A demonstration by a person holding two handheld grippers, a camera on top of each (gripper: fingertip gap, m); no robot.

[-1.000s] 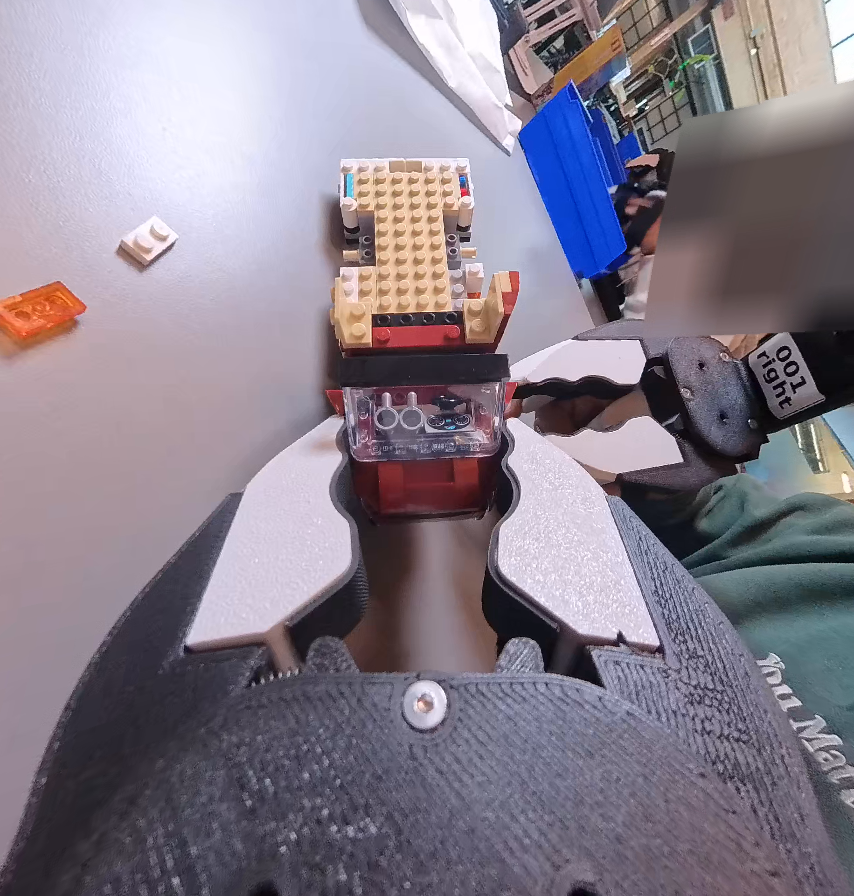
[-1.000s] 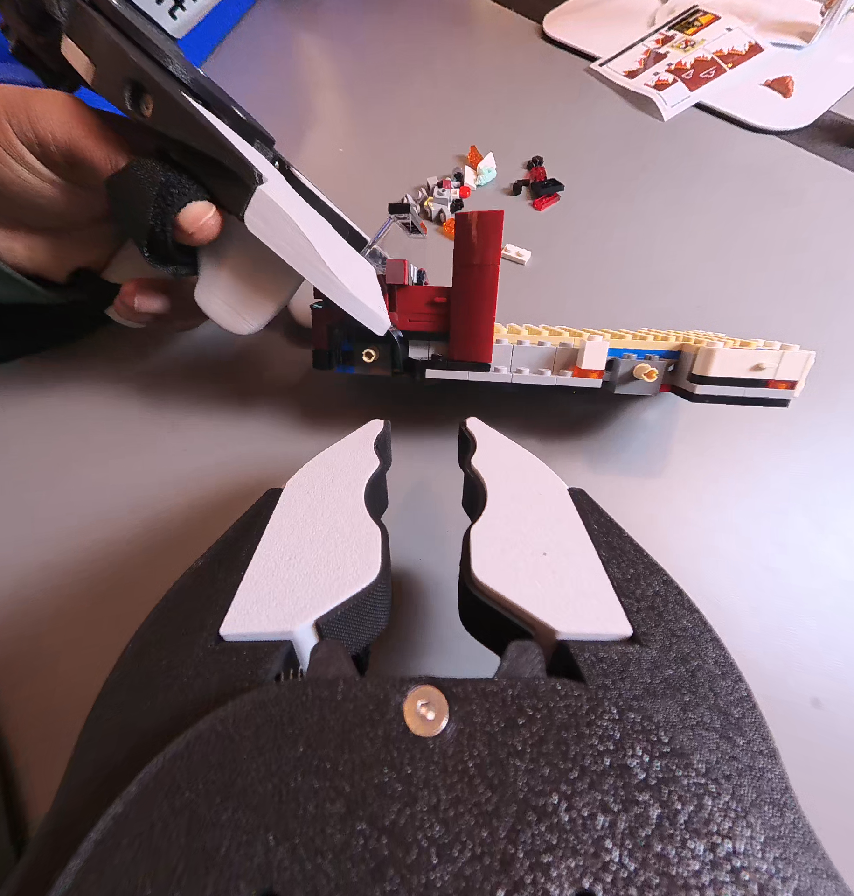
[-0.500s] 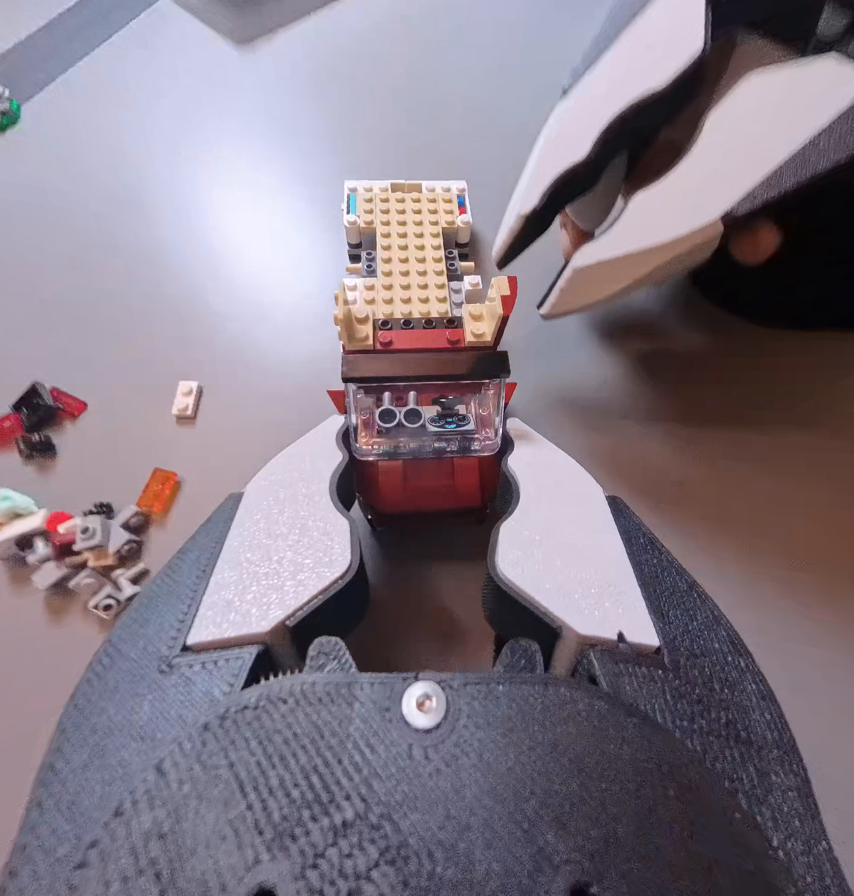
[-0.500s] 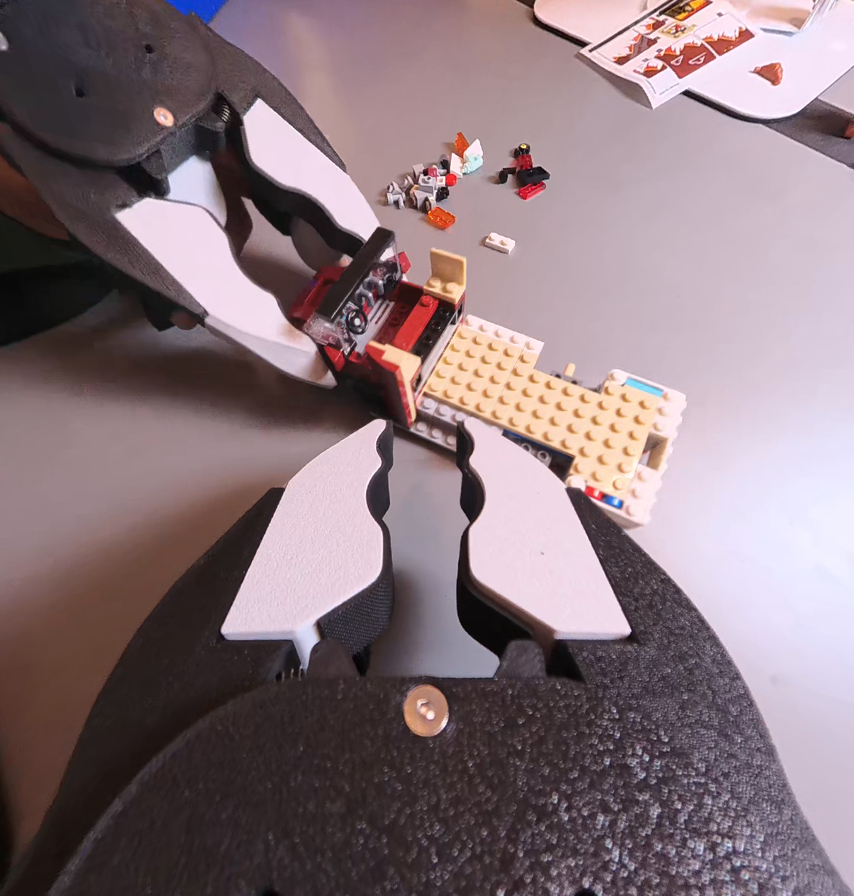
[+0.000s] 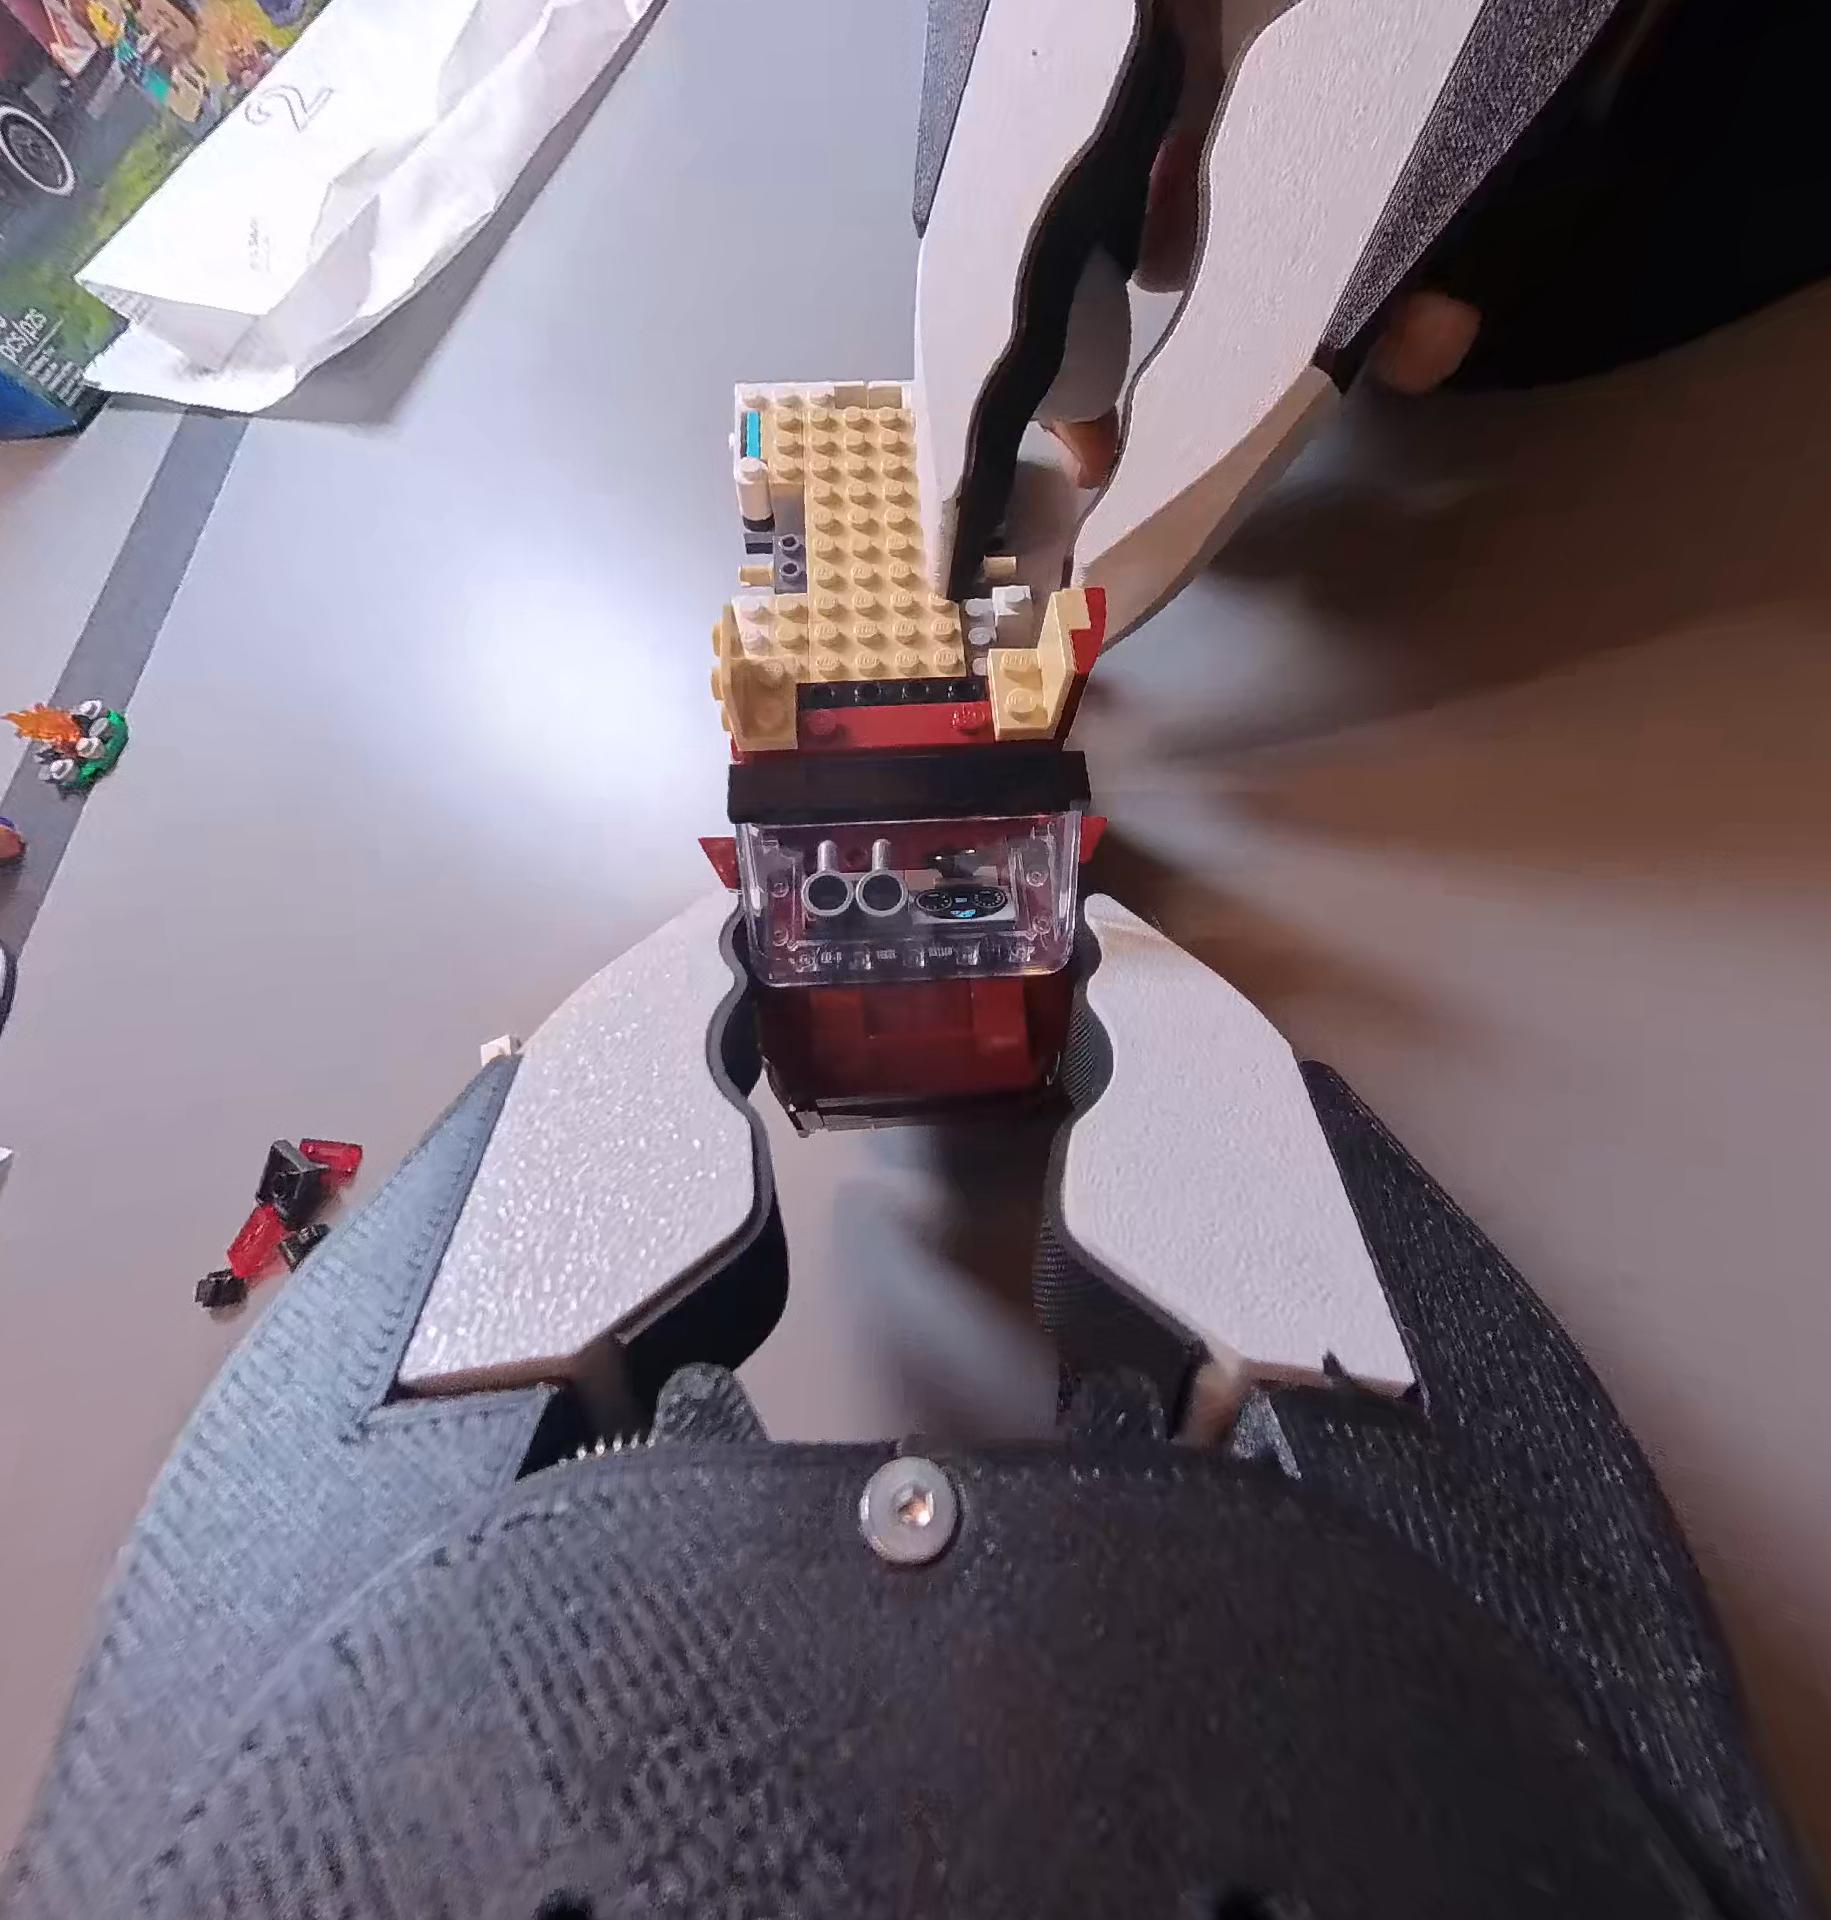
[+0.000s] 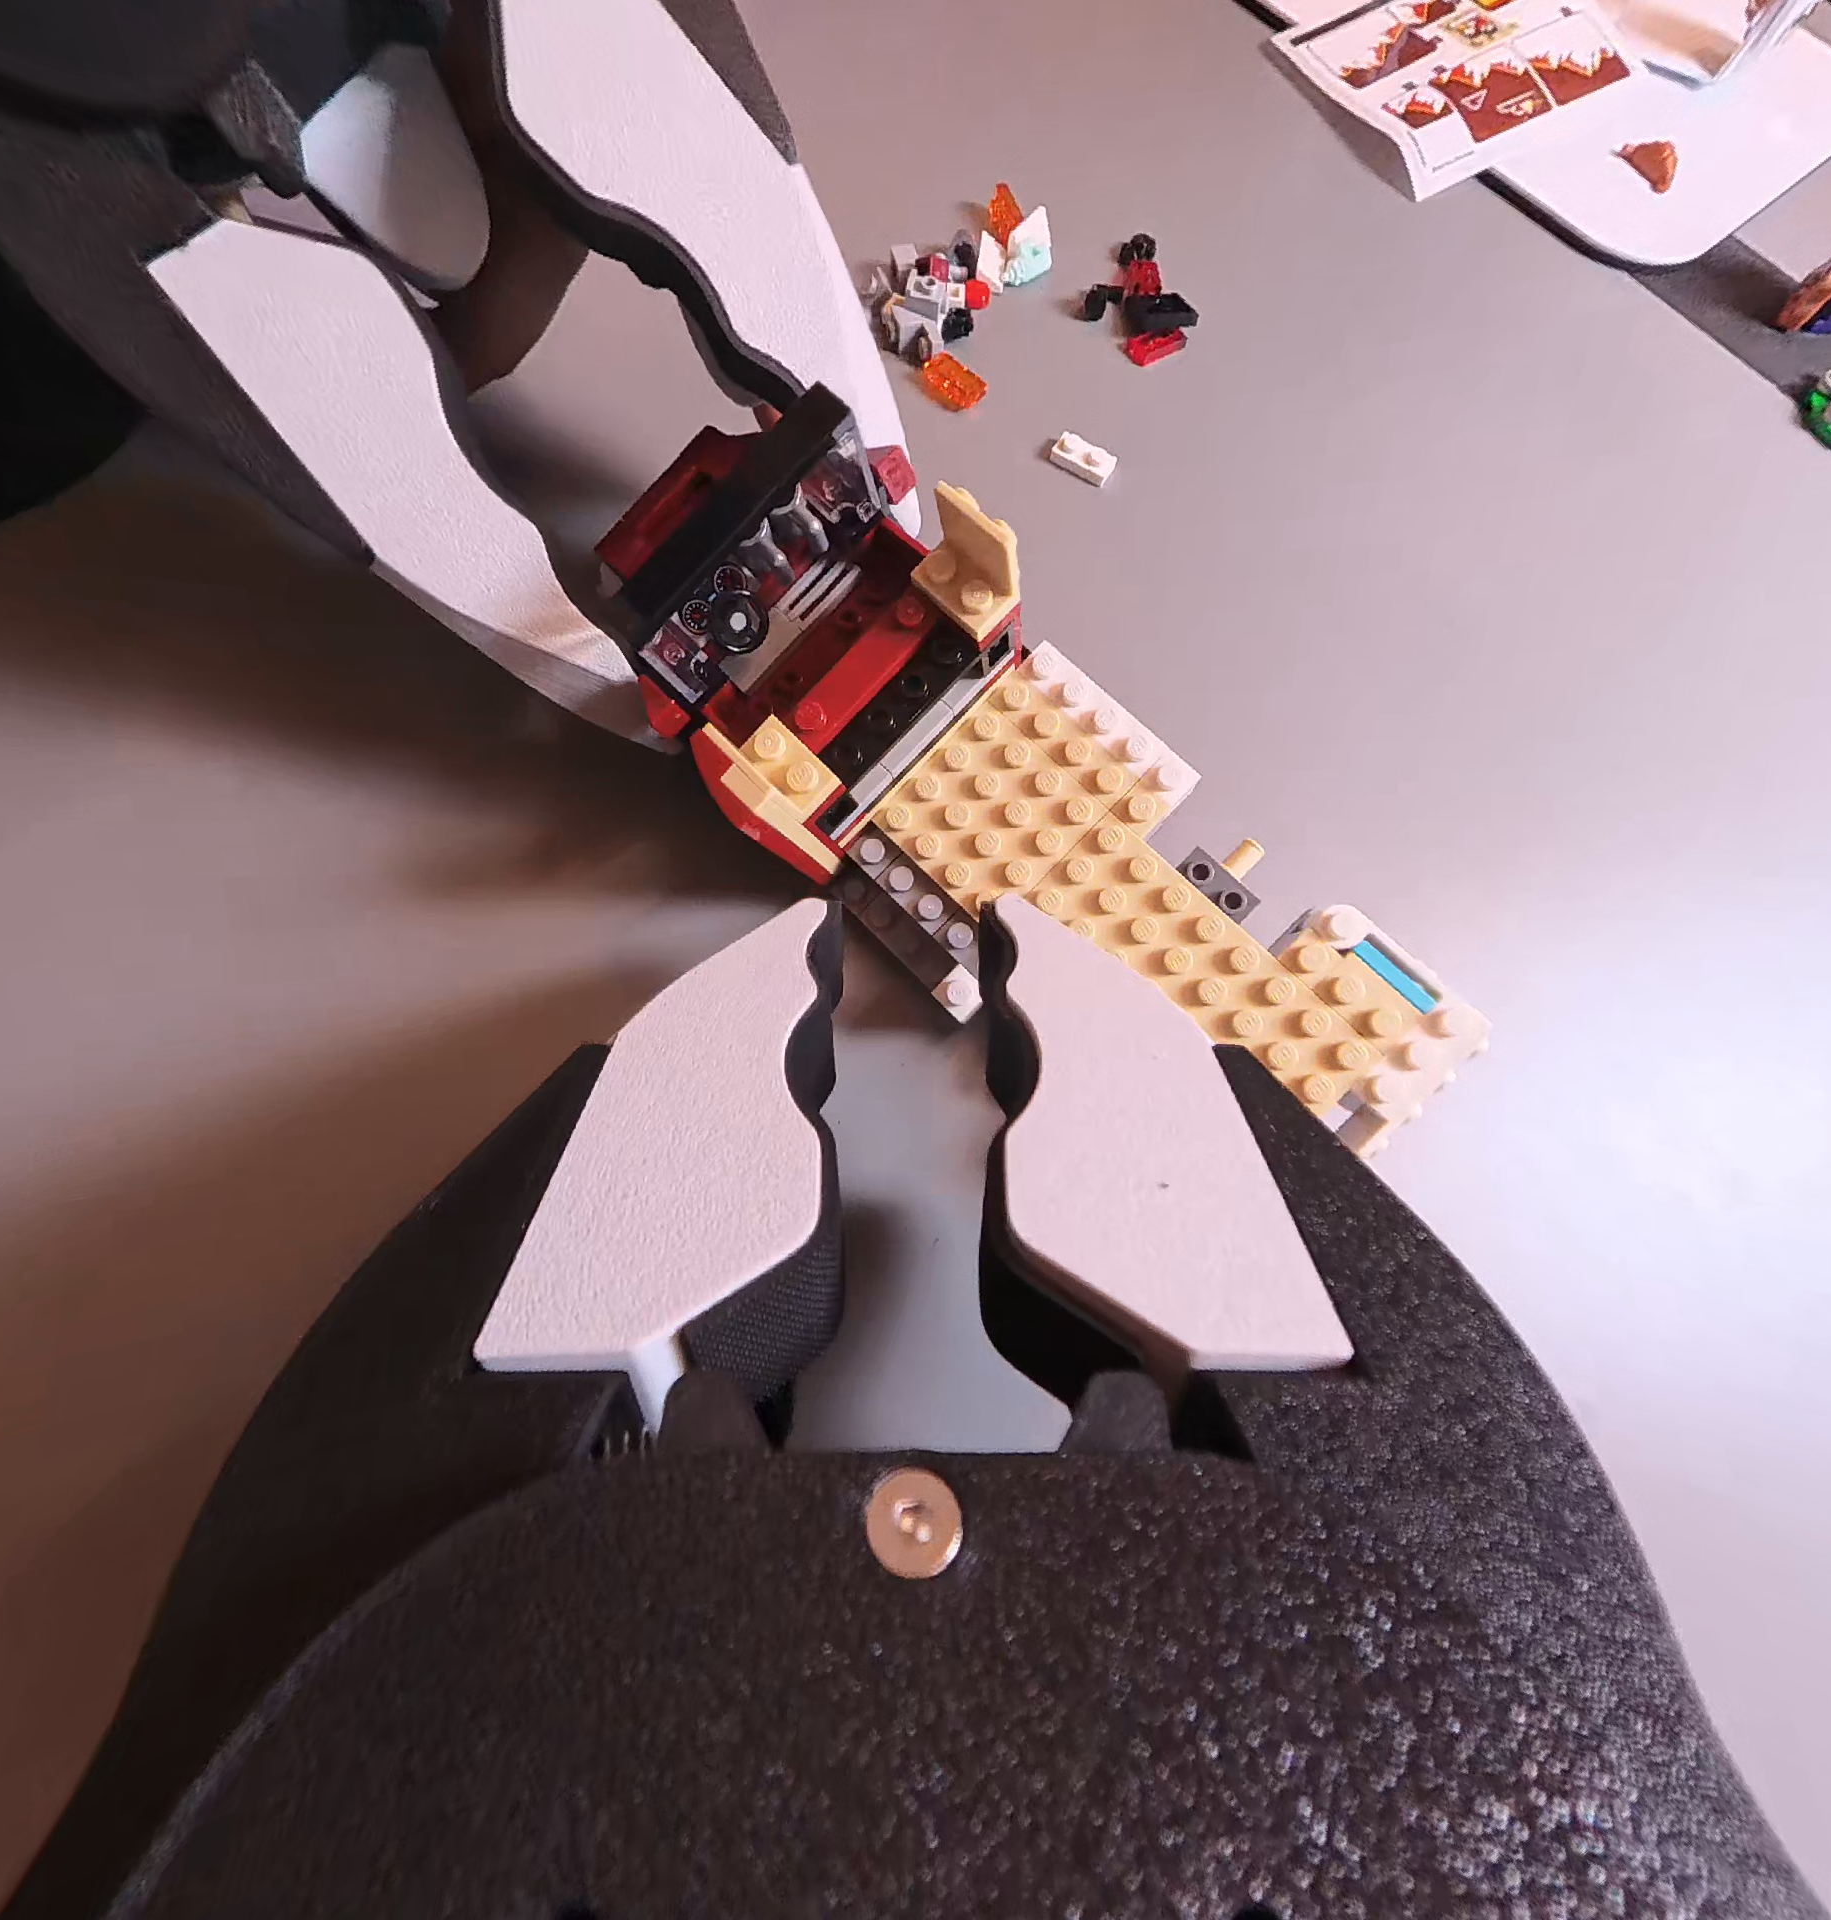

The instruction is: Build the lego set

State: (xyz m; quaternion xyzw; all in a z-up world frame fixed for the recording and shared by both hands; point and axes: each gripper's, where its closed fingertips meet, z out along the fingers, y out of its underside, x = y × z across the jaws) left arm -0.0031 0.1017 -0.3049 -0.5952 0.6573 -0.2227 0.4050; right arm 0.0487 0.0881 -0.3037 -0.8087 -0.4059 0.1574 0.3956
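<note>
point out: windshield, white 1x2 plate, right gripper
windshield [image 5: 906,904]: left wrist view, clear front face.
white 1x2 plate [image 6: 1082,458]: right wrist view, studded top.
right gripper [image 6: 911,920]: right wrist view, gap between fingertips.

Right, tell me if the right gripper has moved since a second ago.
Yes. The right gripper has closed in on the lego truck; it stood clear of it before, and its tips now reach the grey side bricks.

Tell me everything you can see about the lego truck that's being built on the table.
The lego truck is a half-built plastic model: a dark red cab with a clear windshield under a black strip, a dashboard with a steering wheel, tan seats, and a long studded tan bed edged in white and grey. It lies flat on the grey table. The left gripper clamps the cab's nose; the right gripper is open, its tips at the grey side bricks.
</note>
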